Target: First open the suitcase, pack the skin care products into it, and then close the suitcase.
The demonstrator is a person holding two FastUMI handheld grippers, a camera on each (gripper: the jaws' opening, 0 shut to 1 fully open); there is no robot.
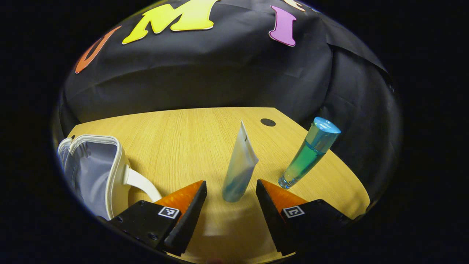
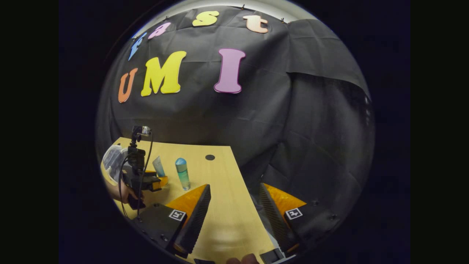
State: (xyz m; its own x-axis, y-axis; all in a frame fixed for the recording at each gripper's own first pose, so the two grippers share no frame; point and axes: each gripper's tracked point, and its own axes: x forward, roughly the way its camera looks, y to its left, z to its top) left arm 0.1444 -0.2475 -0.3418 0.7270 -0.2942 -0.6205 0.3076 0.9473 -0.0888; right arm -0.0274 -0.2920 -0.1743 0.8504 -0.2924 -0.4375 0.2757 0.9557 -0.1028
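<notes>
Jaws of left gripper (image 1: 231,192) spread either side of upright tube (image 1: 240,167), not pinching yet; right gripper (image 2: 234,200) spread, idle. Case (image 1: 97,168) far left on tabletop (image 1: 183,135), open; bottle (image 1: 307,154) right. Nothing packed yet, closing left.

Dim booth, soft overhead light on the table (image 1: 190,139), strong fisheye bending, sharp focus

Setting: recording booth, staged rather than lived-in. Evidence: black cloth wall (image 2: 256,121) draped in folds behind and to one side; single light wood-grain bench (image 1: 190,139) with a round dark cable hole (image 1: 268,122); camera on a cabled mount (image 2: 137,154) riding a hand-held rig.
</notes>
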